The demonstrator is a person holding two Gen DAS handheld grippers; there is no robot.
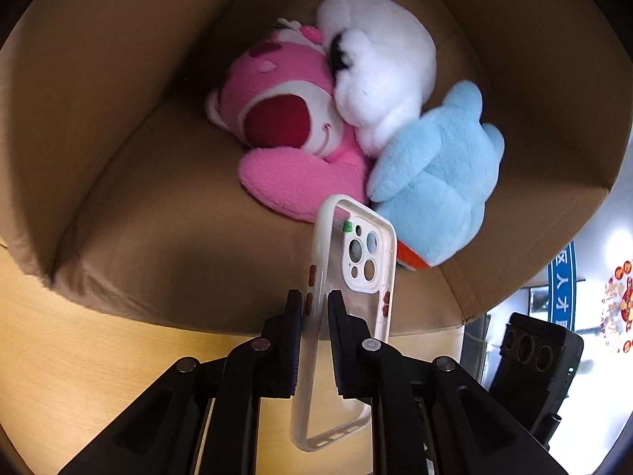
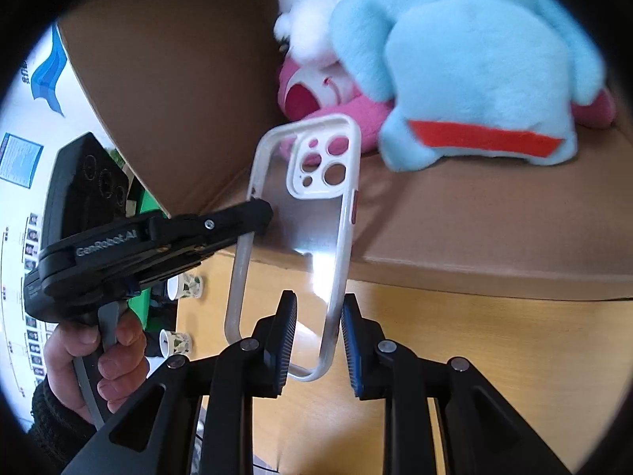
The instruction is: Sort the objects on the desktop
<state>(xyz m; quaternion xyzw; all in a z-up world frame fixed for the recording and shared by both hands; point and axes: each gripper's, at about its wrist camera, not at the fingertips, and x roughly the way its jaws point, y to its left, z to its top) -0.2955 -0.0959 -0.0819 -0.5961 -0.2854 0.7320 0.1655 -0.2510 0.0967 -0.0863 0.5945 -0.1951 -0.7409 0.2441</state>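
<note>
Your left tongs (image 1: 315, 304) are clamped on one long edge of the clear phone case (image 1: 348, 304), which stands on end between the pads with its camera cutout up at 12 o'clock. In the right wrist view you see the same case (image 2: 300, 245) held from 9 o'clock by the left tongs (image 2: 257, 213), your left hand (image 2: 99, 352) wrapped round the handle. Your right tongs (image 2: 318, 316) stand parted, one finger on either side of the case's lower right rail; whether either pad touches the rail, you cannot tell from here.

The case hangs over the near edge of the cardboard box (image 1: 118, 150), which sits on the wooden desk (image 1: 79, 356). Inside the box, toward 12 o'clock from the case, lie three plush toys pressed together: a pink plush (image 1: 277, 118), a white plush (image 1: 379, 59) lying over its head at 1 o'clock, and a light-blue plush (image 1: 439, 174) with an orange patch, just beside the case's top corner.

Beyond the desk edge at 8 o'clock in the right view stand two patterned cups (image 2: 186, 285).
</note>
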